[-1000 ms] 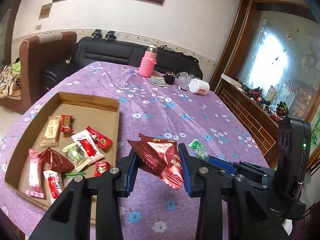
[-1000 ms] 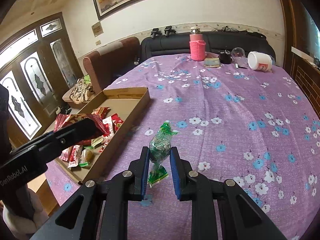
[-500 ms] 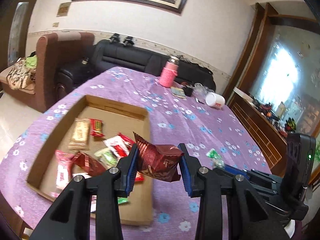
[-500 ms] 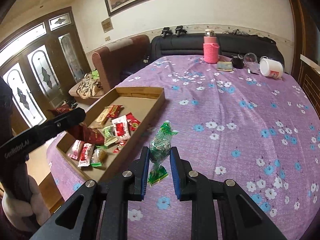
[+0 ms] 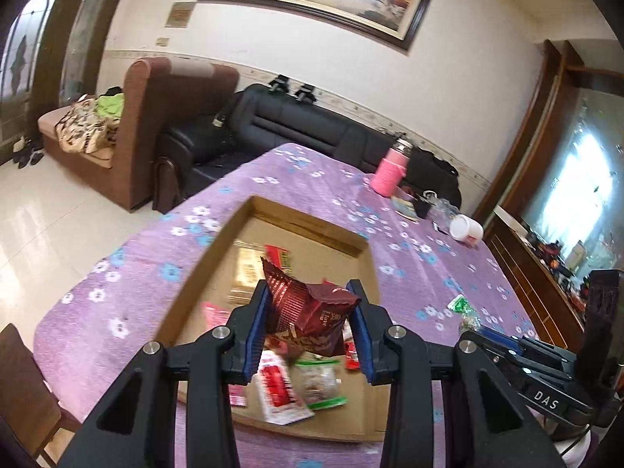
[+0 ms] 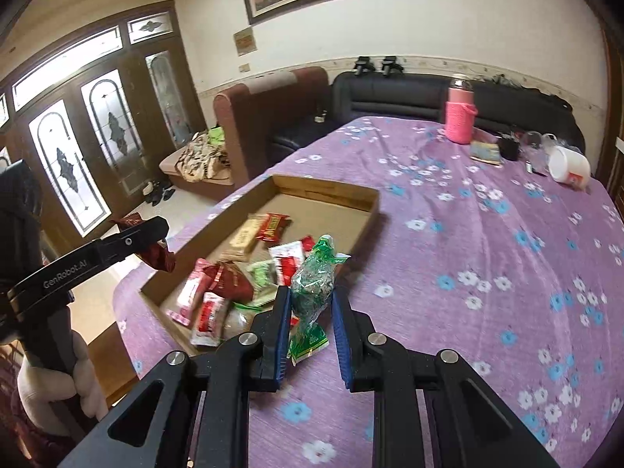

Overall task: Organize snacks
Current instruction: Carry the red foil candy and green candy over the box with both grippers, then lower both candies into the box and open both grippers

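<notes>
Our left gripper (image 5: 310, 321) is up in the air, its blue pads (image 5: 255, 335) pinched on a dark red packet (image 5: 308, 312). Our right gripper (image 6: 310, 318) is raised too, jaws clamped on a green candy (image 6: 314, 284). A white-gloved left hand (image 6: 58, 374) grips the left handle, at the right view's left edge.

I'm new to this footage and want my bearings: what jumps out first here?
Each claw grips a snack: the left claw holds a dark red packet above the cardboard tray, and the right claw pinches a green wrapped candy just beside it. The tray already holds a jumble of red, pink and green snacks. All this sits on a purple floral tablecloth, with a pink bottle at its far end.
</notes>
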`<state>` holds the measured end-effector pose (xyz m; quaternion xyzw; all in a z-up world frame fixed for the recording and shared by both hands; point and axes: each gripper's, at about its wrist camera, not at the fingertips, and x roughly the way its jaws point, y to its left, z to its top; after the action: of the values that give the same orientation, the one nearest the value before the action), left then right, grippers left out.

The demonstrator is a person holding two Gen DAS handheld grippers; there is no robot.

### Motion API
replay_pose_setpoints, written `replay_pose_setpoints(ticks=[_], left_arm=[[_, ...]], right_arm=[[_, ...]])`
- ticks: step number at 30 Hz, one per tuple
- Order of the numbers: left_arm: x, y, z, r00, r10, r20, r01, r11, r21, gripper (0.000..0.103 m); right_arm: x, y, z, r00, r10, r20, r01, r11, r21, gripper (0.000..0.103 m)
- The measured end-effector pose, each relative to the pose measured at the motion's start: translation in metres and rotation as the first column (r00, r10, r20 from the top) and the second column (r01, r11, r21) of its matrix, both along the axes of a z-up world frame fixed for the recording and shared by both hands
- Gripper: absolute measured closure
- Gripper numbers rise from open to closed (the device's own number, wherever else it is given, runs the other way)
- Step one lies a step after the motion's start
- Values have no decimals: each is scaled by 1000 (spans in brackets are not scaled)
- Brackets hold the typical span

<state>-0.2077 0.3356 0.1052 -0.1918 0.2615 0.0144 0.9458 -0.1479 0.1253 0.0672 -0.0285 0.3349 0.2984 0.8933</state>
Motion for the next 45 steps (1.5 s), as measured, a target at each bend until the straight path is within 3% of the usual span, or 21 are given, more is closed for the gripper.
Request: replay_pose_setpoints(ticks=[6,17,22,35,45], left_arm=[[-2,19,-13,999,32,-22,-32,999,-19,66],[14,32,-41,996,29,-88,-32,999,-42,66],[31,28,-51,991,14,-135,-18,999,-34,66],[65,26,-65,975,16,-224,-16,1000,2,66],[56,26,-63,983,12,-181,-15,1000,-12,66]], right_arm=[[5,30,-8,998,61,-29,-61,998,-20,80],[43,98,-52,964,179,-194,-188,982,-30,80],[71,111,-71,961,145,-237,-165,984,-70,80],[134,94,-74,970,-6,-243,-22,993,-113,81],[89,94,-48,980,92,-178,-103,993,-54,80]])
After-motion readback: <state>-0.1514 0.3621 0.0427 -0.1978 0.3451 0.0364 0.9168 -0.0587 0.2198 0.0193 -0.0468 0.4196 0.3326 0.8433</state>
